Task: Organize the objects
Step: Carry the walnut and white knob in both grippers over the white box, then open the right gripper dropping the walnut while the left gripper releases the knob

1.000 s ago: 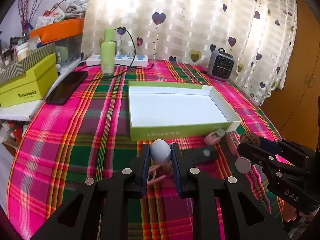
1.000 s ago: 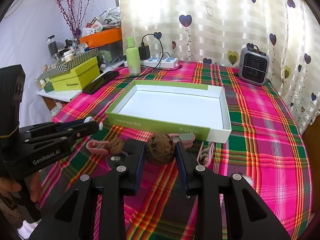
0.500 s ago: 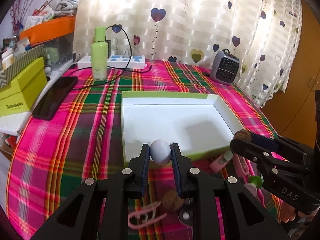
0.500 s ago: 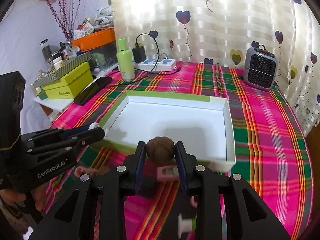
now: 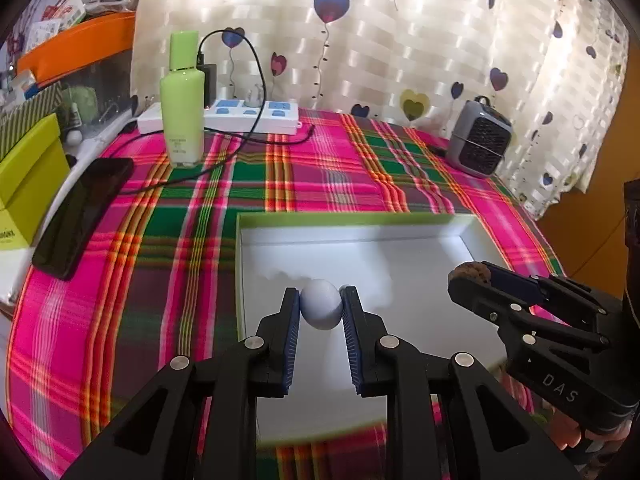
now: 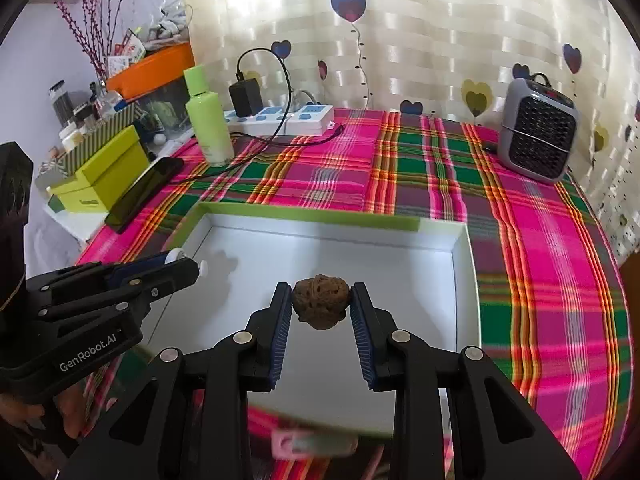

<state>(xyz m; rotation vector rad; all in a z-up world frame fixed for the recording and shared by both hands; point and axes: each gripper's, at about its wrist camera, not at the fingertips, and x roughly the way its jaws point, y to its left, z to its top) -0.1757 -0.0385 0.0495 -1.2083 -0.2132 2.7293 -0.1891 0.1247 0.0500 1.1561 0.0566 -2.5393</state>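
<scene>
A shallow white box with green outer walls (image 5: pixel 360 221) (image 6: pixel 312 220) lies on the plaid tablecloth. My left gripper (image 5: pixel 321 309) is shut on a pale blue egg-shaped ball (image 5: pixel 321 309) and hangs over the box's near left part. My right gripper (image 6: pixel 321 307) is shut on a brown wrinkled walnut (image 6: pixel 321 307) above the middle of the box floor. In the left wrist view the right gripper (image 5: pixel 466 278) and the walnut (image 5: pixel 469 271) show at the right. The left gripper (image 6: pixel 188 266) reaches in from the left in the right wrist view.
At the back stand a green bottle (image 5: pixel 182 100), a white power strip (image 5: pixel 248 116) with a charger cable, and a small grey heater (image 5: pixel 480 140). A black phone (image 5: pixel 82 216) and yellow-green boxes (image 6: pixel 100 176) sit at the left. Pink clips (image 6: pixel 312 444) lie blurred near the box's front edge.
Both grippers have travelled forward from the cloth in front of the box to above its white floor, each keeping its object. The loose clips have dropped out of sight below.
</scene>
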